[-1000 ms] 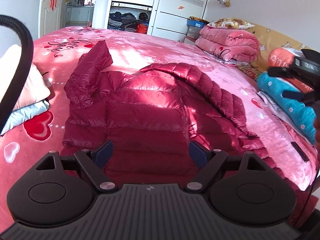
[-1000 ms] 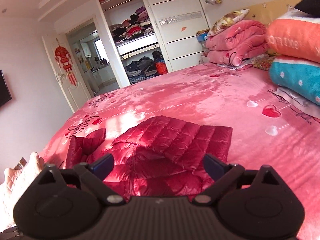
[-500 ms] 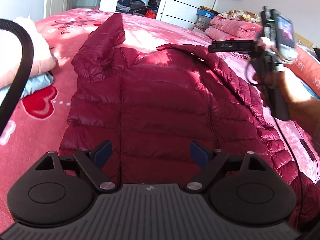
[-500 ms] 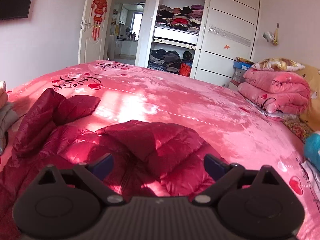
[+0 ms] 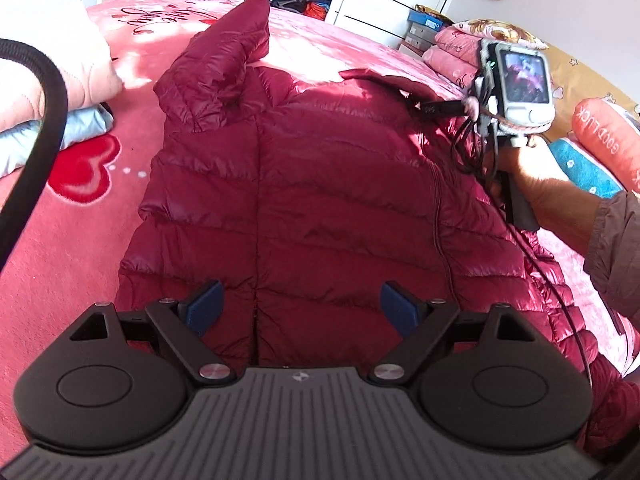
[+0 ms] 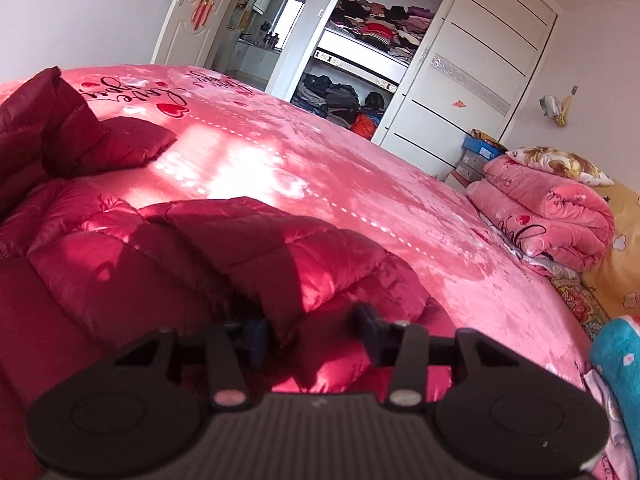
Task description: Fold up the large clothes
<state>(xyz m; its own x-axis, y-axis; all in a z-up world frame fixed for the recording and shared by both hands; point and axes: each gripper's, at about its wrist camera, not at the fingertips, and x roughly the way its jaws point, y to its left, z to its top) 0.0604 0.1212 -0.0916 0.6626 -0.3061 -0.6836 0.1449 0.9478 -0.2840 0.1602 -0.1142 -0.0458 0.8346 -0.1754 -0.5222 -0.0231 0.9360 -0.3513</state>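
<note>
Bed [image 6: 320, 184]: right tool [image 6: 310, 338] closing on jacket [image 5: 320, 184] (sleeve fold).

We see a dark red quilted down jacket [image 5: 340, 184] spread flat across the pink bed [image 5: 60, 264], hem nearest us. Its left sleeve [image 5: 224, 60] is folded and rises in a peak; its right sleeve [image 6: 288, 256] is folded in over the body.

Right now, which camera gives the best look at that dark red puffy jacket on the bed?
The left wrist view: the jacket lies spread across the bed, hem to collar, one sleeve folded up. The right wrist view shows only its upper edge close up, a fold between the closing right gripper.
</note>
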